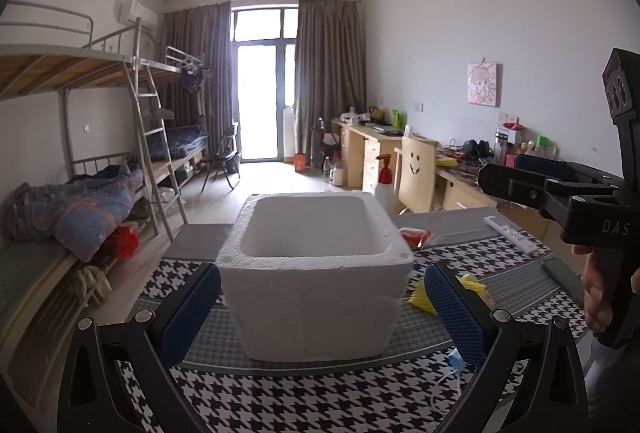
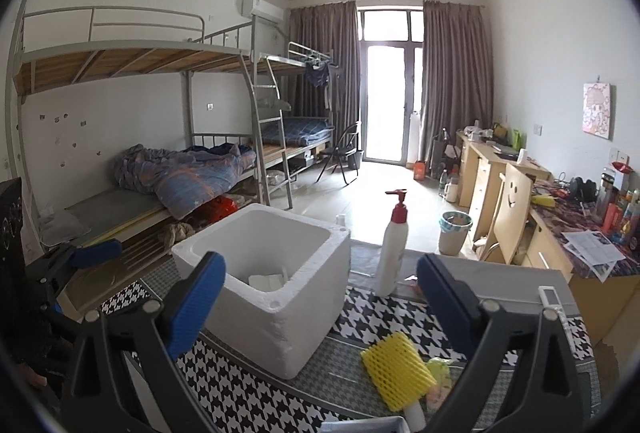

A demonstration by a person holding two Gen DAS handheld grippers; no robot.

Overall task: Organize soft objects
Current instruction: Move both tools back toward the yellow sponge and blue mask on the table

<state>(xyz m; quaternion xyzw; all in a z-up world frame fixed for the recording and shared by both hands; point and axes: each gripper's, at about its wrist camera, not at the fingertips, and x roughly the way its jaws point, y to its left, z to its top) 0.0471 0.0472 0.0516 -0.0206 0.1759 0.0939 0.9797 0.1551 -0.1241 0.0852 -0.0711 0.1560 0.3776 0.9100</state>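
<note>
white rectangular foam box [image 2: 264,285] on houndstooth cloth [image 2: 240,405]; ribbed yellow foam sleeve [image 2: 398,371] at its 4 o'clock. left gripper [image 1: 322,307] and right gripper [image 2: 320,309], blue-padded, both gape wide, empty.

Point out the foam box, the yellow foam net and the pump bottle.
foam box [image 2: 280,329]: right wrist view, on its near outer wall.
yellow foam net [image 2: 398,371]: right wrist view, middle of the mesh sleeve.
pump bottle [image 2: 392,253]: right wrist view, on its white body.
</note>
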